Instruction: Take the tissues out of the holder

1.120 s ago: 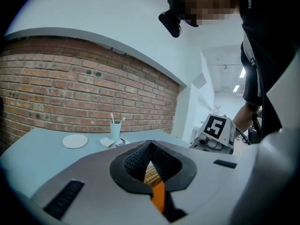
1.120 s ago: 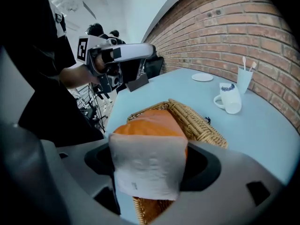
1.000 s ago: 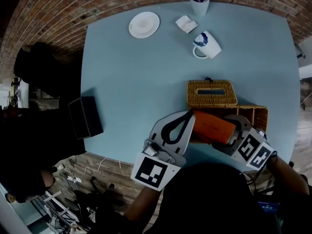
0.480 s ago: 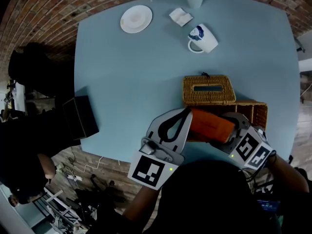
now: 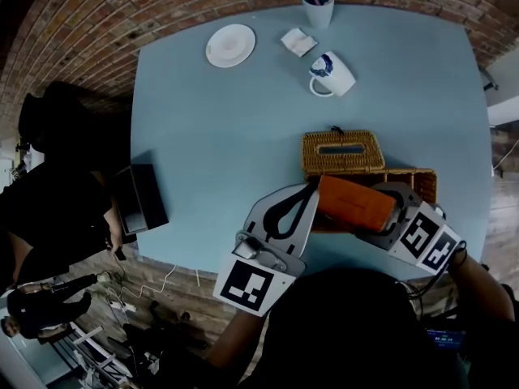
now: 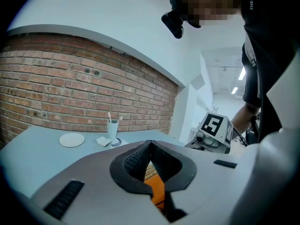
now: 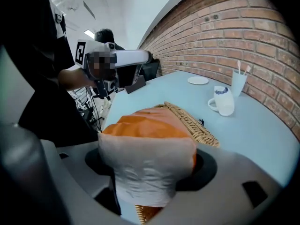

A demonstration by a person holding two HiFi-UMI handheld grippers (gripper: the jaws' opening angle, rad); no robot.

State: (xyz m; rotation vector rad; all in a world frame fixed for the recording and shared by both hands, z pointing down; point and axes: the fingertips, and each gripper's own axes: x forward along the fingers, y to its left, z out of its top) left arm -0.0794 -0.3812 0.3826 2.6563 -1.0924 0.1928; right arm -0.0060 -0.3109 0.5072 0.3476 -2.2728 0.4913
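Blue table [image 5: 227, 120], lower right: tissue pack [image 5: 357, 201] gripped.
Your right gripper [image 7: 150, 172] clamps one end; your left gripper [image 6: 151, 149], nearly closed, pinches the other.

An orange plastic-wrapped tissue pack [image 5: 355, 203] sat over the open woven wicker holder [image 5: 415, 181] near the front edge of the pale blue table [image 5: 219, 136]. Its right end was clamped in the right gripper [image 5: 391, 211] and its left end met the left gripper [image 5: 311, 191]. The slotted wicker lid [image 5: 343, 152] lay just behind; farther back stood a white mug [image 5: 331, 73], a folded white napkin [image 5: 298, 41] and a blue cup [image 5: 317, 6], with a round white plate [image 5: 230, 45] to their left.
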